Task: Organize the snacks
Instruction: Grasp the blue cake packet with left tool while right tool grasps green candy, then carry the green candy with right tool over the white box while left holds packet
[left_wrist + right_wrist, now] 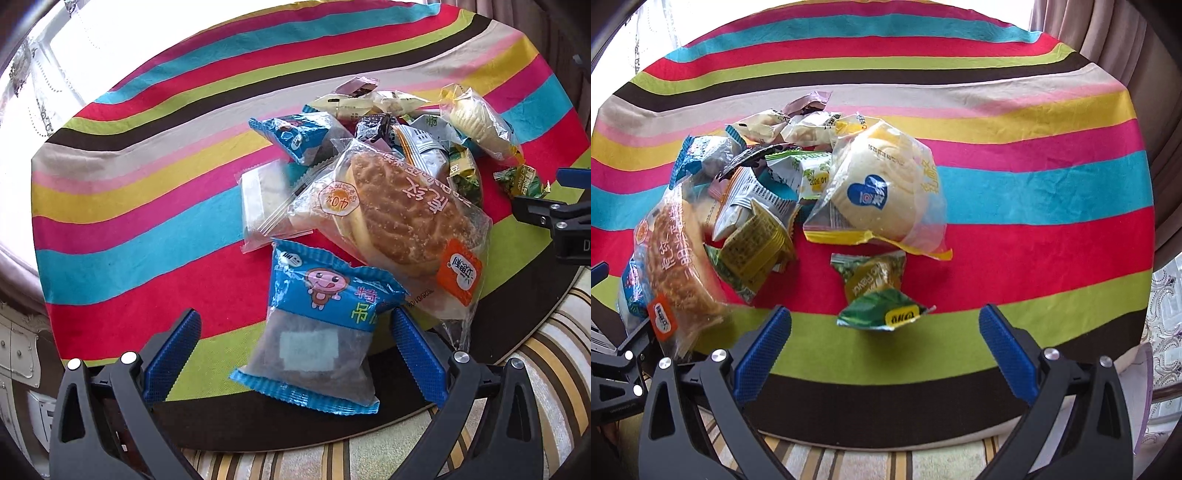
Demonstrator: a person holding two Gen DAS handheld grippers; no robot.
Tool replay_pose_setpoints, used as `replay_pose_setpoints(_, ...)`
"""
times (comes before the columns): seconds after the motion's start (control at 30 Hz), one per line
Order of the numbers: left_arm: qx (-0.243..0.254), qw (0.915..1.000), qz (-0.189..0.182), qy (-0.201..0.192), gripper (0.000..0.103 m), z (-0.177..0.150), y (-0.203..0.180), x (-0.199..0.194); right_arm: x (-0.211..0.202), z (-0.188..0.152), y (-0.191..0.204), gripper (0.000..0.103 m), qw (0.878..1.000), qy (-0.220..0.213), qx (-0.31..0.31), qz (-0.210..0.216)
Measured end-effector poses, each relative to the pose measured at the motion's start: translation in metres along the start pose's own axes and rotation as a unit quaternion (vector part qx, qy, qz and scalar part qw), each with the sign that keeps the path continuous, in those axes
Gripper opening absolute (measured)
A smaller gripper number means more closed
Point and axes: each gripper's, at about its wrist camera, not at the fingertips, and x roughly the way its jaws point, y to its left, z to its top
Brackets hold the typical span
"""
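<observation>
A pile of wrapped snacks lies on a striped cloth (147,192). My left gripper (295,314) is open, and a blue packet with a cartoon figure (314,332) lies flat between its blue pads (173,354); its corner is close to the right pad. Behind it sits a large brown bread in a clear bag (399,214). My right gripper (885,311) is open over a small green packet (875,291) that lies apart from the pile. A pale bun in a yellow-edged bag (882,192) rests just beyond it.
The cloth's near edge (886,424) drops to a striped rug (849,461). A curtain (1145,74) hangs at the right and a bright window (55,74) at the left. The right half of the cloth (1052,221) is bare. My left gripper's frame (617,365) shows beside the bread.
</observation>
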Motion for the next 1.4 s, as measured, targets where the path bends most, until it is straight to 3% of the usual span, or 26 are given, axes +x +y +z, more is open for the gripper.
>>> replay_pose_setpoints(0.1,0.006,0.9998,-0.017,-0.001,0.097,0.002,-0.001,0.004,0.006,0.001,0.002,0.097,1.0,0.003,-0.003,0.006)
replay_pose_setpoints(0.13,0.008,0.9996,-0.026,0.001,0.089,0.002,-0.001,0.005,0.009,0.003,0.003,0.095,1.0,0.005,-0.003,0.009)
replay_pose_setpoints(0.17,0.009,0.9993,-0.037,0.007,0.073,0.002,-0.001,0.008,0.012,0.005,0.003,0.089,1.0,0.009,-0.002,0.013)
replay_pose_setpoints(0.23,0.003,0.9983,-0.058,0.01,0.066,0.002,0.001,0.01,0.018,0.006,0.004,0.079,1.0,0.017,0.002,0.023)
replay_pose_setpoints(0.27,0.001,0.9977,-0.067,0.011,0.062,0.001,0.001,0.011,0.021,0.007,0.003,0.069,0.999,0.022,0.004,0.028)
replay_pose_setpoints(0.4,-0.003,0.9974,-0.071,0.011,0.051,0.0,0.001,0.009,0.021,0.012,0.001,0.05,0.999,0.014,0.006,0.037)
replay_pose_setpoints(0.77,-0.059,0.9973,-0.044,0.007,0.048,-0.015,0.015,-0.023,-0.009,-0.005,-0.005,0.046,0.995,0.002,0.011,0.103)
replay_pose_setpoints(0.9,-0.081,0.9964,-0.026,-0.003,0.048,-0.021,0.017,-0.038,-0.03,-0.027,-0.009,0.046,0.994,-0.006,0.013,0.106)
replay_pose_setpoints(1.13,-0.093,0.995,-0.02,-0.03,0.048,-0.021,0.007,-0.073,-0.059,-0.05,-0.042,0.045,0.997,-0.029,0.027,0.06)
replay_pose_setpoints(1.4,-0.055,0.9959,-0.059,-0.042,0.048,-0.009,-0.046,-0.091,-0.078,-0.078,-0.094,0.045,0.998,-0.038,0.052,-0.008)
